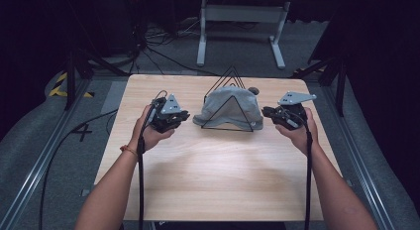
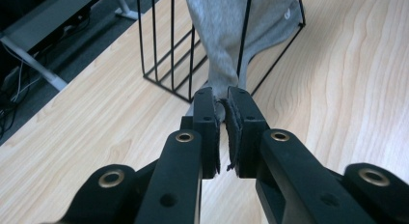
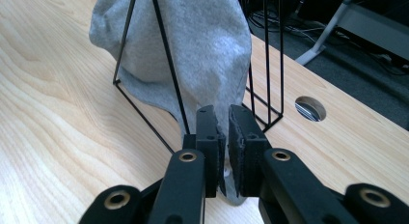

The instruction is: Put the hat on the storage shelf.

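Jaws on both sides stand nearly closed with just a thin slit between the pads: the left gripper (image 2: 223, 105) points at the grey cap (image 1: 229, 107) and its tips sit right at a hanging fold of the fabric, but I cannot tell from the left gripper view whether cloth is really pinched or just behind the tips. Right gripper (image 3: 223, 121) is the same story, slim gap, grey fabric visible low between its pads, looks more like a pinch there, not certain. From the high view the left gripper (image 1: 182, 116) is just left of the cap and the right gripper (image 1: 267, 111) just right of it, each near an edge of the fabric. Cap is draped over the black wire rack (image 1: 229, 81), a triangular frame standing on the wooden table (image 1: 208, 170) toward its far middle. Judged progress: cap already sits on the rack, covering its front triangle, brim down near the tabletop. What's left looks like straightening or tugging the edges so it hangs evenly, or letting go and backing both grippers away from the rack. Grommet hole (image 3: 310, 108) in the table lies beyond the rack, unrelated.
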A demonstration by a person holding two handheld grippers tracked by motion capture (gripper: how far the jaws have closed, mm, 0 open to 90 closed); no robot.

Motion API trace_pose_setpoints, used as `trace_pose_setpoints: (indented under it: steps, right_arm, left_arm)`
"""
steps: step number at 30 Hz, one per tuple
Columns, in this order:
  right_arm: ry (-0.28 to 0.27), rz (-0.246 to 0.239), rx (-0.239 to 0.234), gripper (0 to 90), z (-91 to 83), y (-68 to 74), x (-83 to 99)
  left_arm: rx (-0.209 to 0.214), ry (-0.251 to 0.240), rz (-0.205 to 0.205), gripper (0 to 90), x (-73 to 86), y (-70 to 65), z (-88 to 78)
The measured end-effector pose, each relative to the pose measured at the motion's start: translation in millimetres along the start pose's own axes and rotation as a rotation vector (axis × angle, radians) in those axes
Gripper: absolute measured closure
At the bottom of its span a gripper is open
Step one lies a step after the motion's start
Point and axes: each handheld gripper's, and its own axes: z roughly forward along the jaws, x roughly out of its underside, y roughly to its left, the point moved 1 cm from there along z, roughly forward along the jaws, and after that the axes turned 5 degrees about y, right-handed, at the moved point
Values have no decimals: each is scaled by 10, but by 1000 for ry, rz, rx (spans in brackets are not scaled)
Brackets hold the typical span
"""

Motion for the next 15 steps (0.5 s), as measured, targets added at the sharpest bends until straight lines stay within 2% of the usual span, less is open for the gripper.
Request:
trace_pose_setpoints:
  steps: [3,9,15]
  right_arm:
    - [8,-4,2,835,-41,11,45]
    - [15,-20,6,827,-119,30,128]
    - [37,-25,2,798,-194,60,274]
  left_arm:
    - [-1,19,6,826,73,-25,-52]
    - [3,23,-4,817,223,-87,-123]
    - [9,61,-13,789,407,-131,-170]
